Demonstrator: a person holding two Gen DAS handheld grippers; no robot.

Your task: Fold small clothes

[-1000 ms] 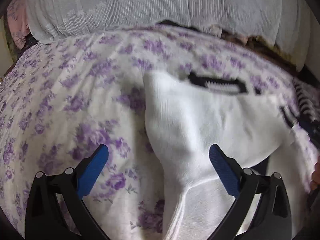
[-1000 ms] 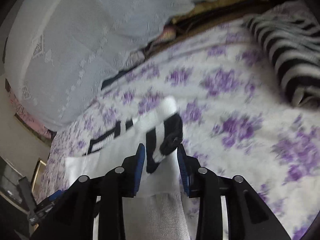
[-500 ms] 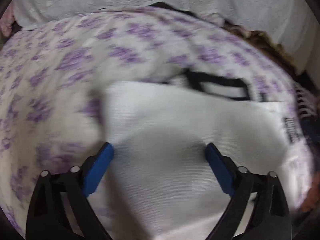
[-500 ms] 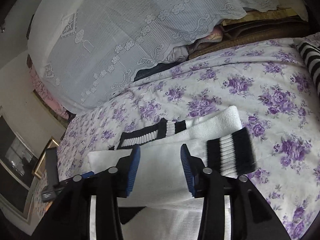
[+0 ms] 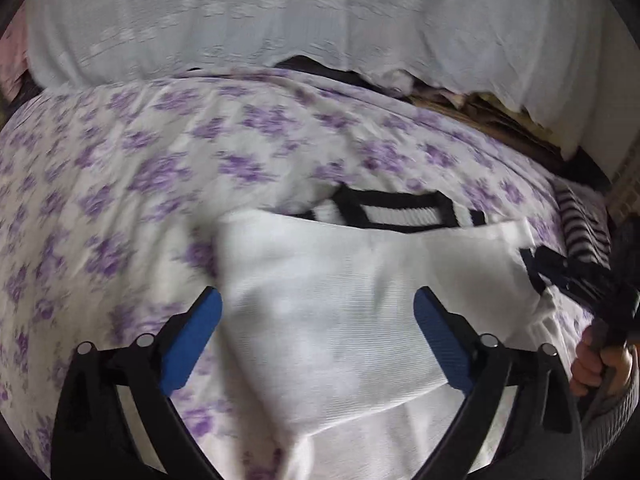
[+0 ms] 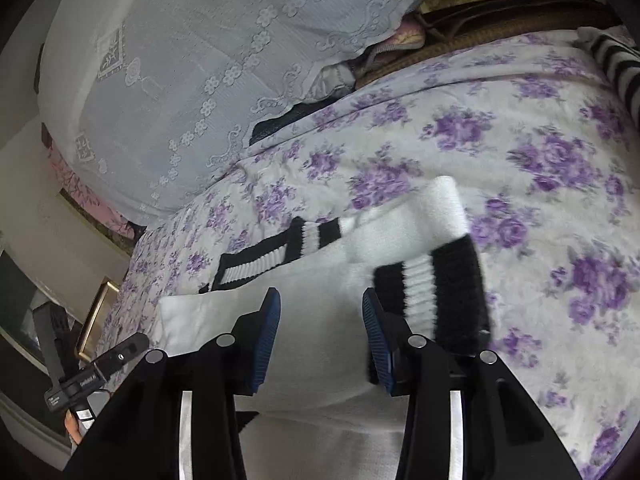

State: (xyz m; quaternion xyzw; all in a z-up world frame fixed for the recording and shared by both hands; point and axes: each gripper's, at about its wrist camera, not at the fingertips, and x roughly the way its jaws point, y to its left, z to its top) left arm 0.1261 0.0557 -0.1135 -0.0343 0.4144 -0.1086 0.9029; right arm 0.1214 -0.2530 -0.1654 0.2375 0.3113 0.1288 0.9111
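Observation:
A pair of white socks point(image 5: 360, 300) with black-and-white striped cuffs lies folded on the purple-flowered bedsheet point(image 5: 120, 180). My left gripper point(image 5: 318, 320) hovers open and wide, its blue pads either side of the white sock body without pressing it. One cuff point(image 5: 404, 212) shows beyond the fold. In the right wrist view my right gripper point(image 6: 320, 320) is open over the socks point(image 6: 316, 280), nothing pinched. A striped cuff point(image 6: 432, 292) lies just right of its right finger, a second cuff point(image 6: 256, 264) further left.
A white lace cover point(image 6: 180, 60) rises behind the bed. A black-and-white striped garment point(image 6: 616, 64) lies at the bed's far right. A hand point(image 5: 600, 364) holds the right tool at the left view's edge. A gold picture frame point(image 6: 96, 312) stands beyond the bed.
My right gripper was shut on the striped cuff; it has let go, and the cuff now lies flat on the folded sock. The left gripper has shifted over the white sock body.

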